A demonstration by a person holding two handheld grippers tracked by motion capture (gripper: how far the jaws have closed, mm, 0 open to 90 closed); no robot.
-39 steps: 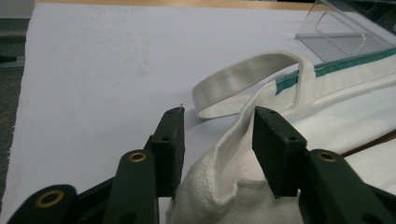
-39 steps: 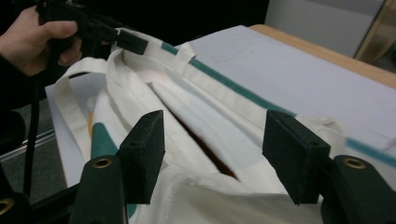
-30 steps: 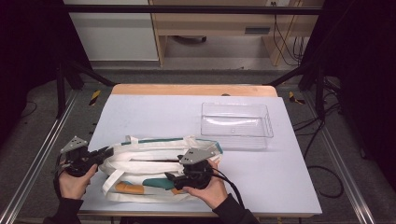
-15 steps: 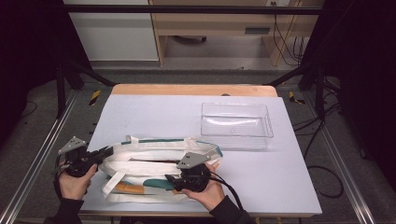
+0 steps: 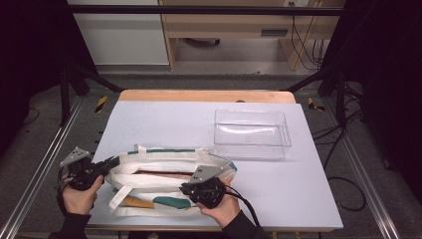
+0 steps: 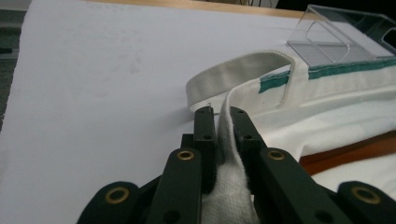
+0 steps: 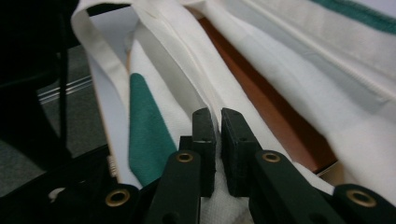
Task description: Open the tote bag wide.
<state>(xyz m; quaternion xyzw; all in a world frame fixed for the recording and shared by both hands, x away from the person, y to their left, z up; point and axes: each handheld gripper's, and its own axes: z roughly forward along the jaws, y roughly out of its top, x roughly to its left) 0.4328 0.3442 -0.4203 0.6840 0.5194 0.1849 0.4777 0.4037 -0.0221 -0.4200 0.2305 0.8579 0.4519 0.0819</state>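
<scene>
The bag [image 5: 169, 181], a white canvas tote with green trim, is laid flat at the near edge of the surface [image 5: 164, 124], its mouth parted so that a brown-red lining is seen. Its left end is pinched in the left claw [image 6: 223, 112] and its near rim in the right claw [image 7: 215, 116], both closed on cloth, a two-point hold apparently meant to pull the opening apart and keep it taut. A clear box [image 5: 252, 133] is set well apart at the far right, possibly for whatever the bag holds.
</scene>
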